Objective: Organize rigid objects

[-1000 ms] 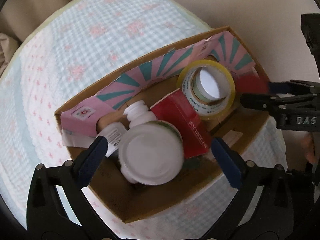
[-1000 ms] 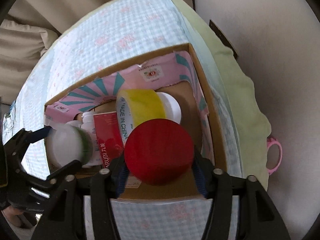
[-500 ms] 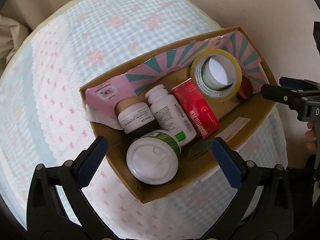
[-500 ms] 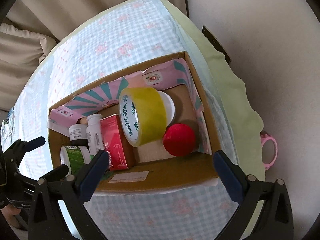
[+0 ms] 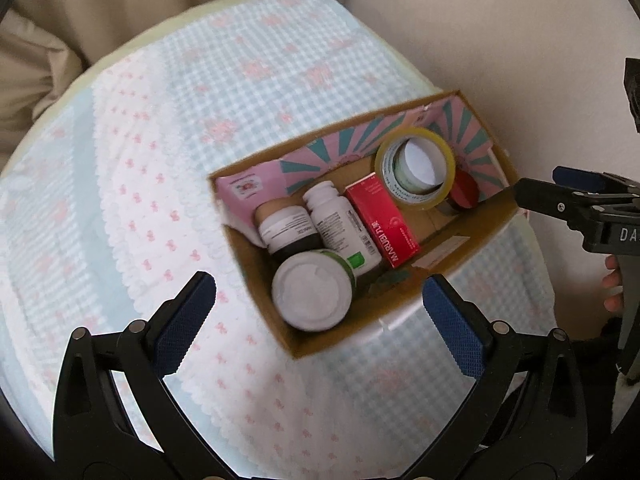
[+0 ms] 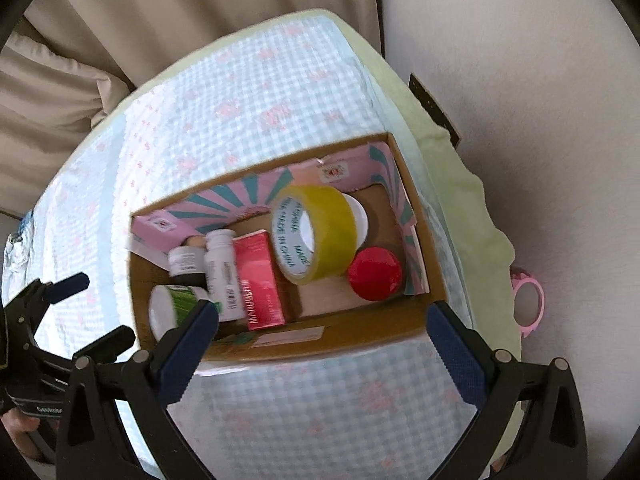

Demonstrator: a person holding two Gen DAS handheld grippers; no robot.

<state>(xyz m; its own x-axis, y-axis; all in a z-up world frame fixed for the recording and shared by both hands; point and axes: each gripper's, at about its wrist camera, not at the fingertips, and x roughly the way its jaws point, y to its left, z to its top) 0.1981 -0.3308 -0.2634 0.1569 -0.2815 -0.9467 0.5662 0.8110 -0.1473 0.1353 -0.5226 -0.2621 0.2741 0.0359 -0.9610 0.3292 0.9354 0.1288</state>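
Right wrist view: red box [image 6: 260, 280] lies lengthwise across the cardboard box [image 6: 352, 332]; both grippers' jaws apart, empty.

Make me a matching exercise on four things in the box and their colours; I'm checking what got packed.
Things:
1. tape roll
2. round lid
3. carton
4. jar

Descriptions:
A. red and round, at the box's right end
B. white lid, green label
C. yellow, standing on edge
D. red and rectangular, white lettering

Pairs: 1-C, 2-A, 3-D, 4-B
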